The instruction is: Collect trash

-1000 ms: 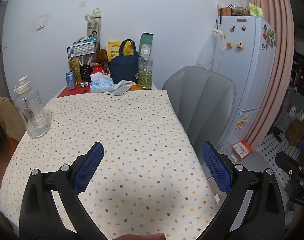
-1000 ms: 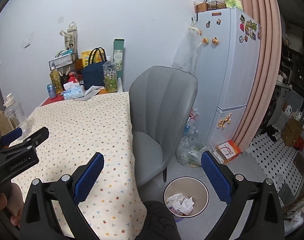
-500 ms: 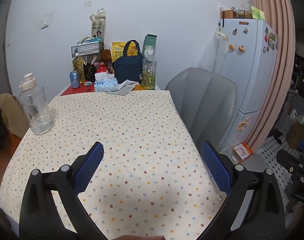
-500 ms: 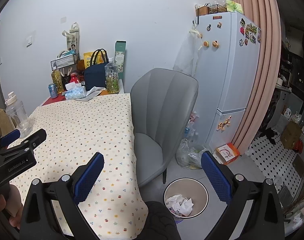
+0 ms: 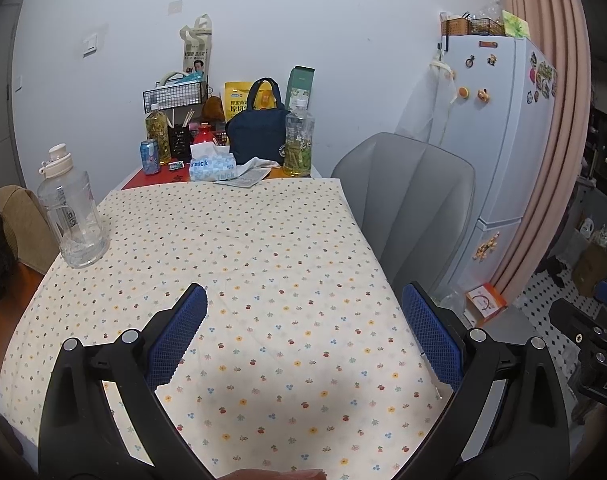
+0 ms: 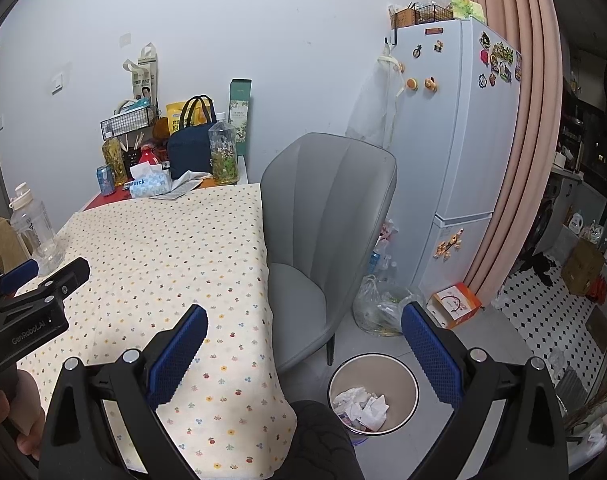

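The fridge (image 6: 463, 128) stands tall at the far right, with the grey chair (image 6: 327, 216) pushed against the right edge of the bench (image 5: 255, 264), whose flowered cloth is bare across its whole near and middle stretch. On the floor near the right, just beside the chair's leg, sits the bin (image 6: 373, 394), and the crumpled paper (image 6: 359, 402) already lies inside it (the only loose trash I can make out). Both tools hover empty: the left tool (image 5: 303, 344) hangs over the near part of the cloth with its jaws spread wide, and the right tool (image 6: 303, 360) is just as wide apart, pointing past the bench corner toward the bin. Judging from this, the collecting looks done or close to it, so the main risk is a mistaken pick. The far end of the bench is crowded with a dark bag (image 5: 257, 136), a clear jug (image 5: 73, 216) at the left edge, a tissue box (image 5: 212, 168) and a small can (image 5: 150, 157). A hasty reach there could tip the can or a bottle, or grab something that is not waste, such as the folded paper (image 5: 249, 176) by the tissues.
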The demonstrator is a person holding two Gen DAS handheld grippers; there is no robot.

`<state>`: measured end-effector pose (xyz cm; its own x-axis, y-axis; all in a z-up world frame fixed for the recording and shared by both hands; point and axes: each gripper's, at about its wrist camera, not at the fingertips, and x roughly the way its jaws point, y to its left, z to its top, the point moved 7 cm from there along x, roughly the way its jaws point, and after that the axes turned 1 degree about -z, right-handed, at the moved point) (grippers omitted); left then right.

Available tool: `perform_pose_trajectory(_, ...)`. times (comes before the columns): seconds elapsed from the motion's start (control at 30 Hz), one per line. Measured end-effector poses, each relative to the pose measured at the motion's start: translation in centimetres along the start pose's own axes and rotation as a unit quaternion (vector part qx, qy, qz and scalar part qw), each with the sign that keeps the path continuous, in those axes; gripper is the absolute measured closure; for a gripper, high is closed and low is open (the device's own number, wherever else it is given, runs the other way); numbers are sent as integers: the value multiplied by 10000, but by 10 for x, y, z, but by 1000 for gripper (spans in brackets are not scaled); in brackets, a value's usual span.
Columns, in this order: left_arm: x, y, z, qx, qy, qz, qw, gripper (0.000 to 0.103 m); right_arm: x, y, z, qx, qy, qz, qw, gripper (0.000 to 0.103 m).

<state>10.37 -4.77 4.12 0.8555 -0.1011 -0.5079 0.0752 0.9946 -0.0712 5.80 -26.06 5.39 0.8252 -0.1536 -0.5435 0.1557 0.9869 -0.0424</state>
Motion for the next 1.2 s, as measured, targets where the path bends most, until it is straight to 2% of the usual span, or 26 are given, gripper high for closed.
perform_pose_trajectory(0.87, -1, 5, -1, -64, -15, 27, 10000, 6, 1, 2, 0, -10, 0, -5, 10000, 8)
perform_pose_trajectory(1.2, 5, -10, -2, -23, 4, -60, 10000, 6, -5, -5, 2, 11, -73, -85, 9999, 8)
